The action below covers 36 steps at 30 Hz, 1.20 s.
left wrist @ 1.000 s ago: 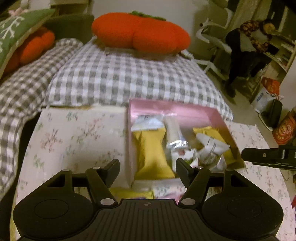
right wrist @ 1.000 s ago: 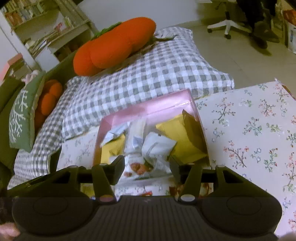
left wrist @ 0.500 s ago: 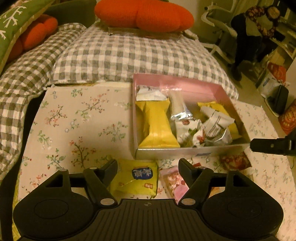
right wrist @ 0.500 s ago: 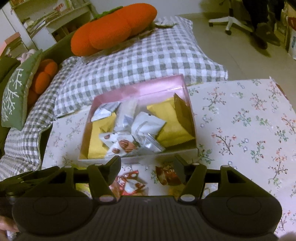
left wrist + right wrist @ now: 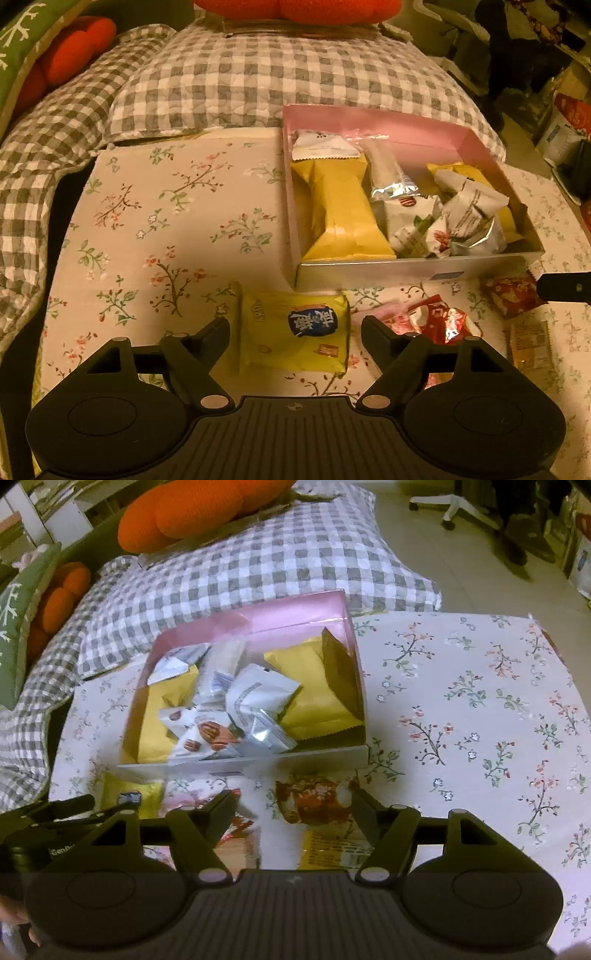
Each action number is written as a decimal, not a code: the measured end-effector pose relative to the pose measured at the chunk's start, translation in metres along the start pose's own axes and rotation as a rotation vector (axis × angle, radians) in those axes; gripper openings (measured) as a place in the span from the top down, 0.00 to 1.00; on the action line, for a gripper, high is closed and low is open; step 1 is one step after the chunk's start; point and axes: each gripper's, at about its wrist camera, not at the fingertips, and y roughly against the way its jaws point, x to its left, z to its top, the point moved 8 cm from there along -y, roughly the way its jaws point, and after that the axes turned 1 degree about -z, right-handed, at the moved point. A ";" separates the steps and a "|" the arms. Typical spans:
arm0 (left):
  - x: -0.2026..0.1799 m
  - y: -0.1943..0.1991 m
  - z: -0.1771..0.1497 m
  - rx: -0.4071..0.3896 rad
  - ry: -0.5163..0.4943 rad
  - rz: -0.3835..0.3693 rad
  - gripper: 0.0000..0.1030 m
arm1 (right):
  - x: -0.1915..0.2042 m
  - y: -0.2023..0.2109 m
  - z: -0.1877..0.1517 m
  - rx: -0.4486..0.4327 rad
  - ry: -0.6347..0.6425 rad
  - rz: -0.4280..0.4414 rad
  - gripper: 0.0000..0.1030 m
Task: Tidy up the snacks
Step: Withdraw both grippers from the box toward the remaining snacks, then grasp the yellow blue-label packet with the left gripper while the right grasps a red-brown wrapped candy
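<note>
Both grippers have drawn back from the pink cardboard box (image 5: 402,122), uncovering loose packets just before it. Left gripper (image 5: 294,328) gapes, empty, over the yellow snack packet (image 5: 295,341); right gripper (image 5: 293,805) likewise over the brown-red wrapper (image 5: 314,801). Slippery foil may slide away or crush under a hard pinch.

We are making out only "GenR…" on the left gripper (image 5: 61,849); packet (image 5: 295,334) print is staying illegible.

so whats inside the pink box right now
The pink box holds a long yellow packet, a silver foil bar, white nut packets and more yellow wrappers at the far side. Anything underneath that pile is hidden.
</note>
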 end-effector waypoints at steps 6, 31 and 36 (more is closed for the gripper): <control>-0.001 -0.009 -0.001 0.012 -0.024 0.011 0.18 | 0.002 -0.007 -0.002 0.016 0.035 -0.010 0.33; -0.003 -0.021 -0.002 -0.002 -0.090 0.079 0.16 | 0.001 -0.039 -0.006 0.055 0.098 -0.090 0.30; 0.000 -0.024 -0.002 0.004 -0.082 0.085 0.16 | -0.004 -0.041 -0.004 0.056 0.095 -0.104 0.30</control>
